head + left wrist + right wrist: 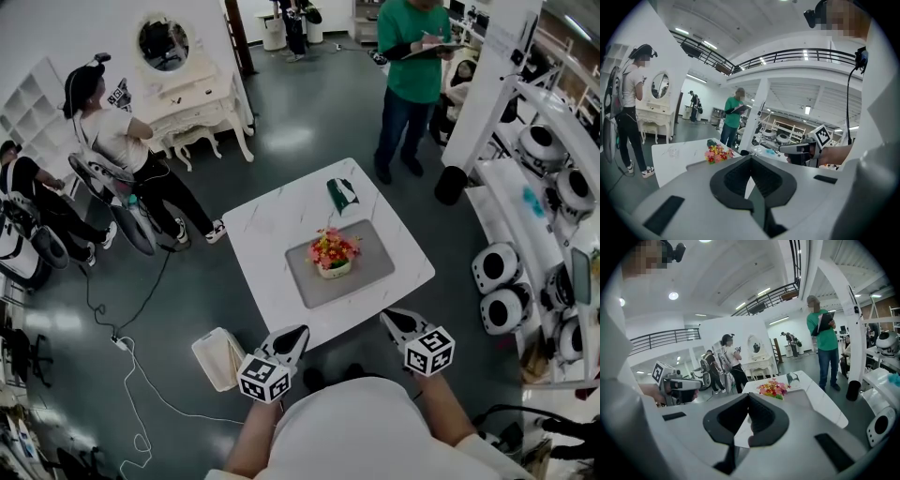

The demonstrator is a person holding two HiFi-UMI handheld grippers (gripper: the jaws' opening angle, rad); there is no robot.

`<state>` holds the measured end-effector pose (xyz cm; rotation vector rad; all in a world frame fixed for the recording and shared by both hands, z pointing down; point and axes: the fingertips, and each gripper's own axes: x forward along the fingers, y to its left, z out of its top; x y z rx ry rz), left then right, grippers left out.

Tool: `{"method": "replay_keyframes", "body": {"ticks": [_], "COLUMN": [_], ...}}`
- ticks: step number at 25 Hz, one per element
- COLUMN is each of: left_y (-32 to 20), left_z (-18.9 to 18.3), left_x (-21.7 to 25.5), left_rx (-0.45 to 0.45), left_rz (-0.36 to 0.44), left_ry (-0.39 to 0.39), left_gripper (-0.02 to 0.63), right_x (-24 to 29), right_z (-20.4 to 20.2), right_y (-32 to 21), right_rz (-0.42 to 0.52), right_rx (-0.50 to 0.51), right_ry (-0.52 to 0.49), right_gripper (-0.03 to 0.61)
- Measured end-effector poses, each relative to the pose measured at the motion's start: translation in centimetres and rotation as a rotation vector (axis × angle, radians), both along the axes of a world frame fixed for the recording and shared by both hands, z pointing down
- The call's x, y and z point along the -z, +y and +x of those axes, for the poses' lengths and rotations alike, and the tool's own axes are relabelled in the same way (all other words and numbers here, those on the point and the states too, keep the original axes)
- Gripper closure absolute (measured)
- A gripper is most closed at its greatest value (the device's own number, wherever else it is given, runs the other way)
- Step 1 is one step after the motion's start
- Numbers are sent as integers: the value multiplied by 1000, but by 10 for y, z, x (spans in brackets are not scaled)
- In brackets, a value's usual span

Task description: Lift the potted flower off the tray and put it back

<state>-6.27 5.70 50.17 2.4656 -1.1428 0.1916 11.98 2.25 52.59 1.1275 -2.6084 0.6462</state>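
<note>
Pink, red and yellow blooms in a small white pot: the potted flower [334, 253] stands upright near the middle of the grey tray [370, 277]. That fits a flower waiting for its lift and equally one already set back, so no call from me. Short of the tray's near edge, the left gripper [296, 332] and right gripper [390, 320] hover, jaws together, nothing in either. With a low pot and wide blooms, I'd judge it handles best by the pot. Under the tray is a white table [272, 234]. Beyond the tray lie a dark green object [343, 194], grey floor and a person in green [412, 56].
</note>
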Motion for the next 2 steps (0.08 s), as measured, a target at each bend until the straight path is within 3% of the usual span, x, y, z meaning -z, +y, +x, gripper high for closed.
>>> {"method": "replay_keyframes", "body": {"ticks": [2], "left_y": [-3], "left_z": [0], "left_x": [0], "left_rx": [2], "left_rz": [4], "left_ry": [3], "left_gripper": [606], "right_x": [-2], "right_z": [-1], "right_y": [-2], "right_rz": [-1], "right_rx": [-3], "right_ry": [-2], "right_gripper": [561]}}
